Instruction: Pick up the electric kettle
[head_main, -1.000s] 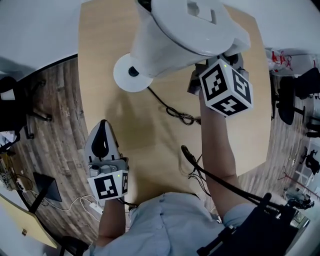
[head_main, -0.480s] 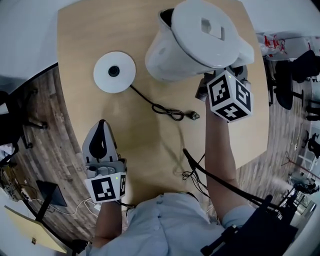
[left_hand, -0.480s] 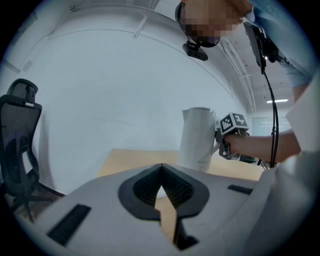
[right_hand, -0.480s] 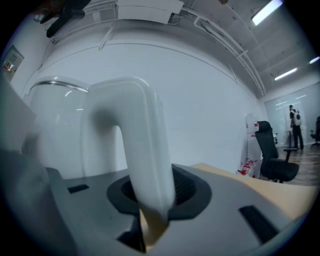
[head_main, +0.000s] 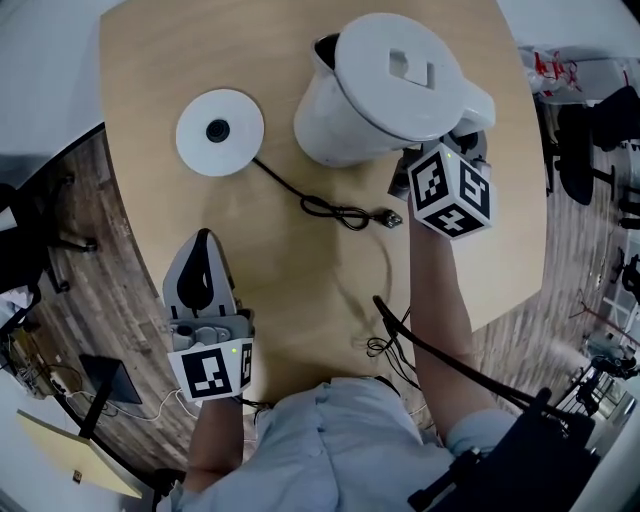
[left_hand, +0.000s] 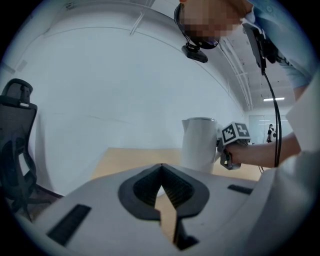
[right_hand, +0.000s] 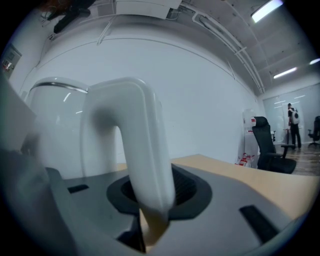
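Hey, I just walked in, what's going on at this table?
A person has a handheld gripper in each hand. The right gripper is clamped on the handle of a white kettle, which is off its round base and to the right of it; whether it touches the table is unclear. The left gripper is shut and empty, near the person. The cord lies unplugged.

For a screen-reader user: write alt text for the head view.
Seen from above, the right gripper is clamped on the handle of a white electric kettle over a wooden table, beside its round base, whose black cord lies unplugged. The left gripper, shut and empty, hovers near the table's left edge.
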